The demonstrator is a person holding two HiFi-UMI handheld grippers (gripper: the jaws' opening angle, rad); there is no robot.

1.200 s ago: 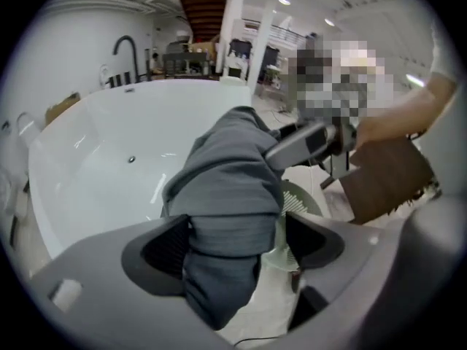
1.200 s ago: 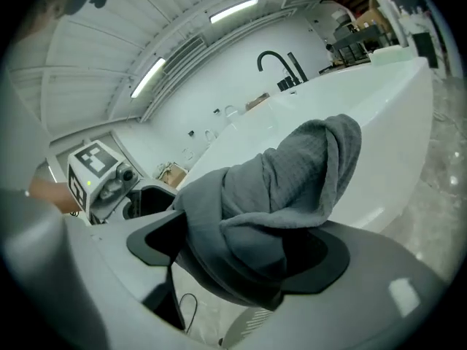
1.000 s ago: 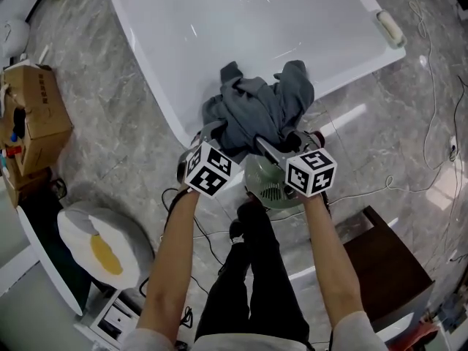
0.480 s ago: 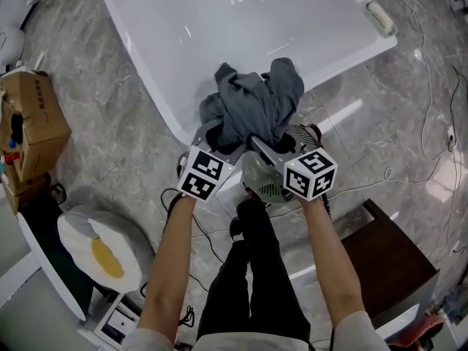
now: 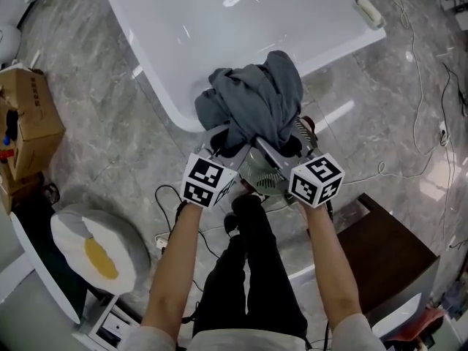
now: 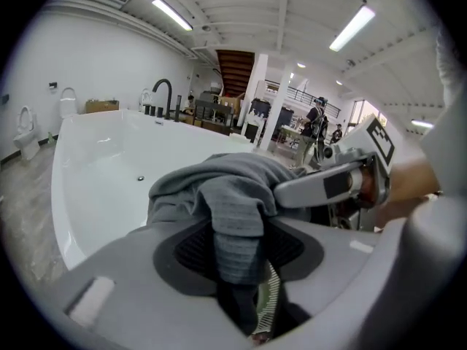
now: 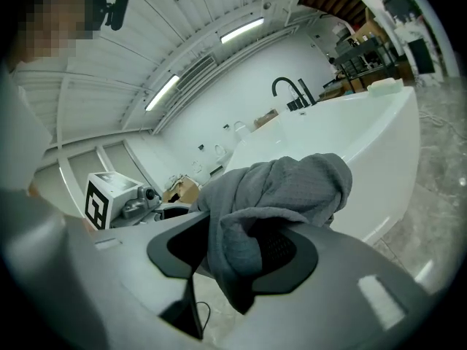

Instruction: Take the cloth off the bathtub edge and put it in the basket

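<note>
My left gripper (image 6: 237,257) is closing its jaws on a hanging fold of a crumpled grey waffle-weave cloth (image 6: 226,195), and the pads are pressing it. My right gripper (image 7: 233,261) has its jaws partly apart, clamped on another fold of the cloth. In the head view the cloth is bunched between both grippers over the rounded corner of a glossy white bathtub (image 5: 219,35). A pale green slatted plastic basket (image 5: 259,175) sits just below it. The cube (image 5: 207,181) on each gripper carries black-and-white square markers, no words. The print on a brown cardboard box (image 5: 33,119) is too small to read
</note>
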